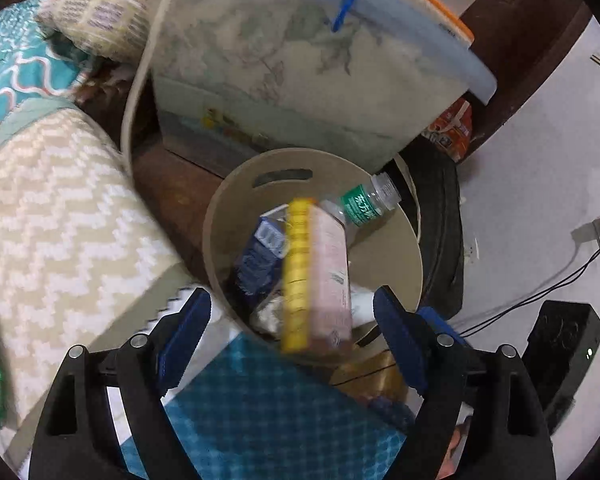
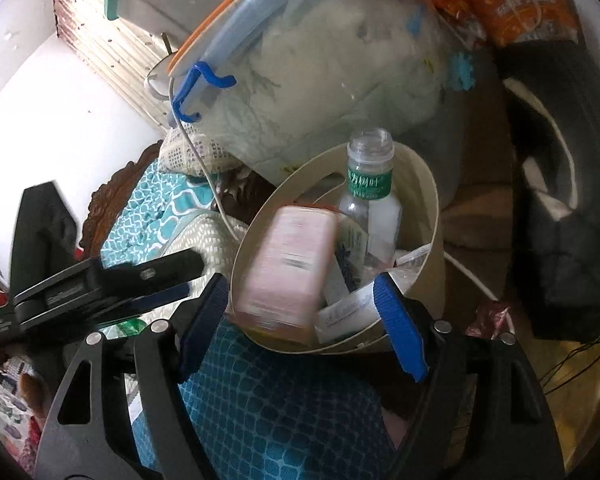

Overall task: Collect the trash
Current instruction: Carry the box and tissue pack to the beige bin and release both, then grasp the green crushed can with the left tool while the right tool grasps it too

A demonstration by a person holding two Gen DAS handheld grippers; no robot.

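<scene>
Looking from the left side across, I have the left tongs (image 1: 291,312) spread wide above the near rim of the beige bin (image 1: 235,184), their blue pads clear of everything. A pink-and-yellow carton (image 1: 316,272) sits between them in the view, blurred and tilted over the bin mouth; no pad touches it, so I judge it is dropping in rather than held. Under it lie a dark blue carton (image 1: 259,256) and a clear bottle with a green label (image 1: 364,204), neck leaning on the far rim.

From the right wrist, the left tongs (image 2: 171,280) show at the left, beside the bin's outer wall. The right tongs (image 2: 300,304) are also wide and empty, straddling the near rim of the bin (image 2: 420,208), with the pink carton (image 2: 287,264) propped against the inside wall and the bottle (image 2: 370,200) standing upright behind it, uncapped.

My worry is the carton: the bin is already crowded, so it may catch on the rim or the bottle and tip back out onto the teal cloth (image 2: 267,408) below. Both tongs also crowd the rim; a careless pull-back could hook the light bin and spill it. The big plastic tub (image 2: 320,60) leaning overhead leaves little room.
</scene>
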